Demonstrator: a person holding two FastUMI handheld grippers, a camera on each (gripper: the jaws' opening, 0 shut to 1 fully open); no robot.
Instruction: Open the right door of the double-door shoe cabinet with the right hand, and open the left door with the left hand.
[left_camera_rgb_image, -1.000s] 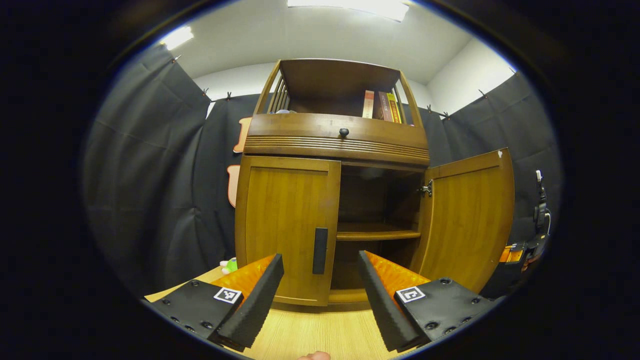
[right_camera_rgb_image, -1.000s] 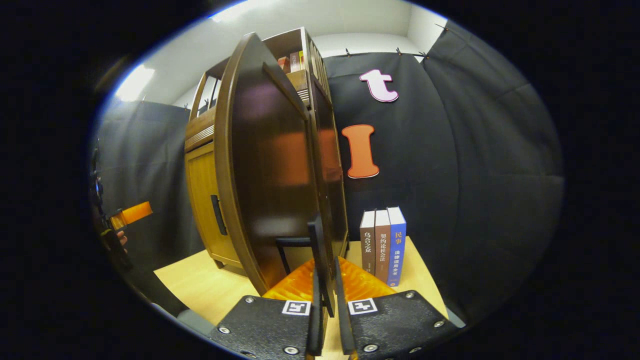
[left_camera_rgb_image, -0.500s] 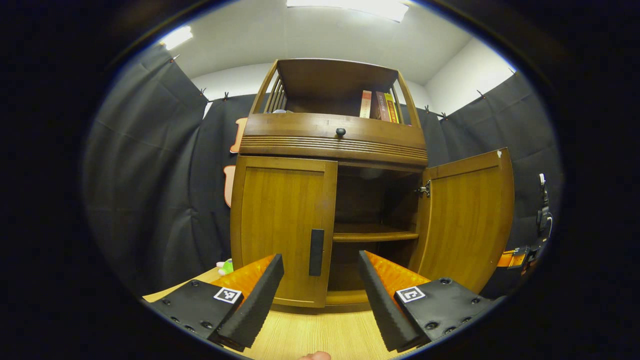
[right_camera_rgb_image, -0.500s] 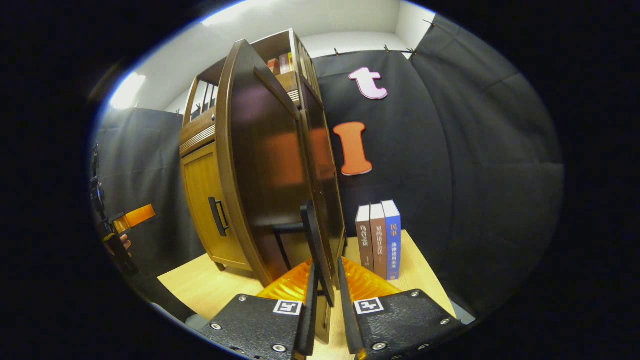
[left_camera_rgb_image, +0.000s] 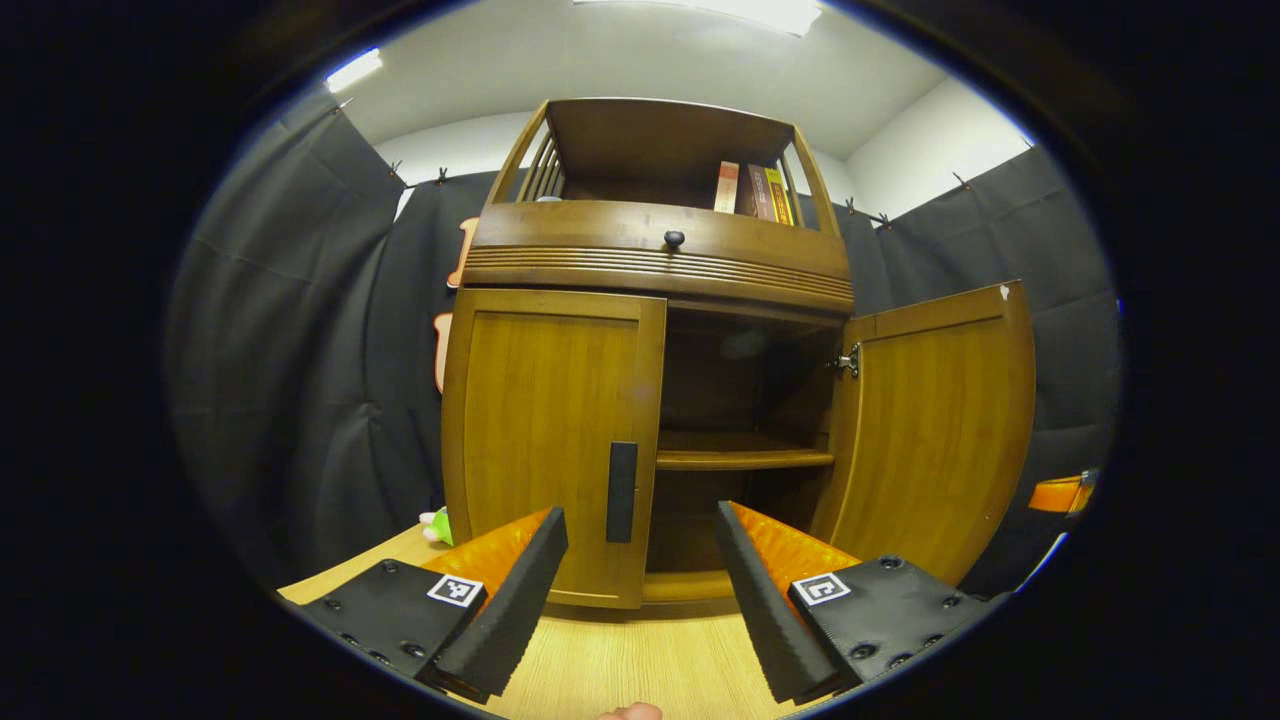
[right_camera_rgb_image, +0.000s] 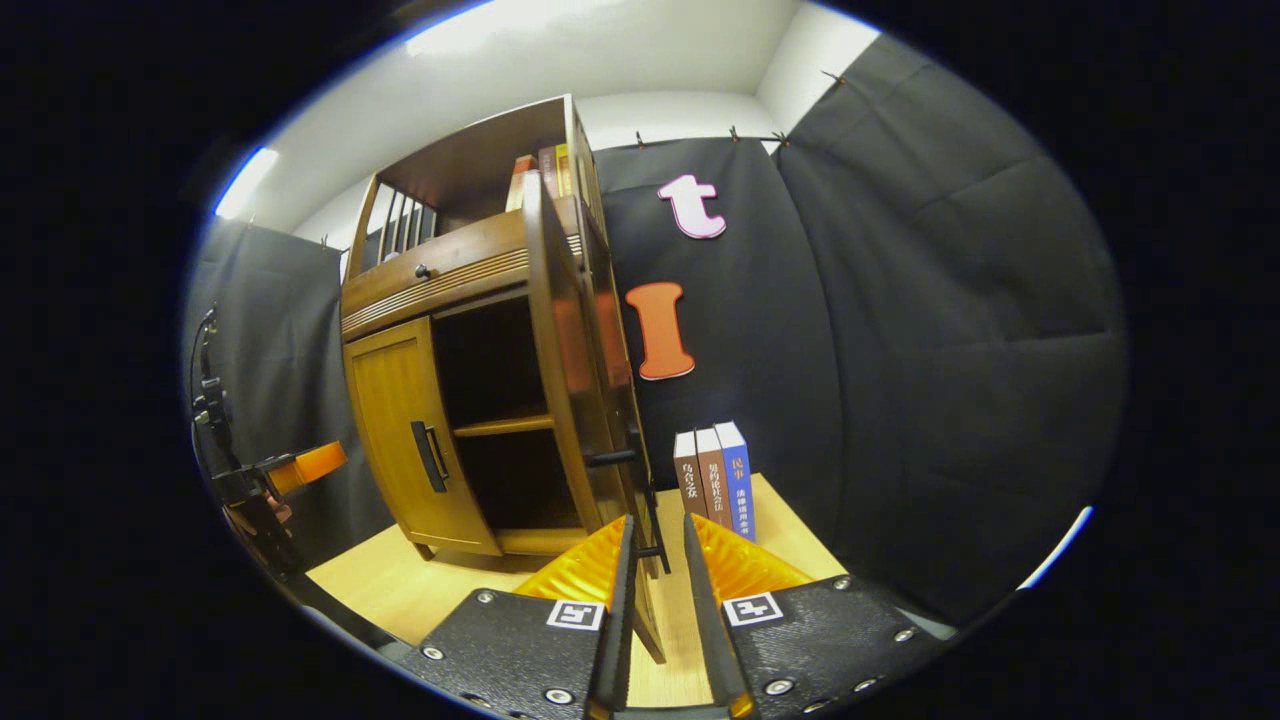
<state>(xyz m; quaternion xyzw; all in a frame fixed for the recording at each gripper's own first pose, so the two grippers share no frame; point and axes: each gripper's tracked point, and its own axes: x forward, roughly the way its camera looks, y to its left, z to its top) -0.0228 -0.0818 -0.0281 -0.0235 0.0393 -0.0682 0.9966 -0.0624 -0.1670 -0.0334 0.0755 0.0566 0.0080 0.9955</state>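
The wooden shoe cabinet stands on a table. Its left door is closed, with a dark vertical handle. My left gripper hovers open just in front of that handle, not touching it. The right door is swung wide open, showing a shelf inside. In the right gripper view this right door appears edge-on. The lower end of its handle sits between the tips of my right gripper, whose fingers stand slightly apart and do not press on it. The left gripper shows far left.
Three upright books stand on the table beside the open door, close to my right gripper. More books sit on the cabinet's top shelf above a drawer knob. A small green toy lies left of the cabinet.
The right door has swung further open. My right gripper's fingers have parted from its handle. My left gripper has drawn a little nearer the left door's handle.
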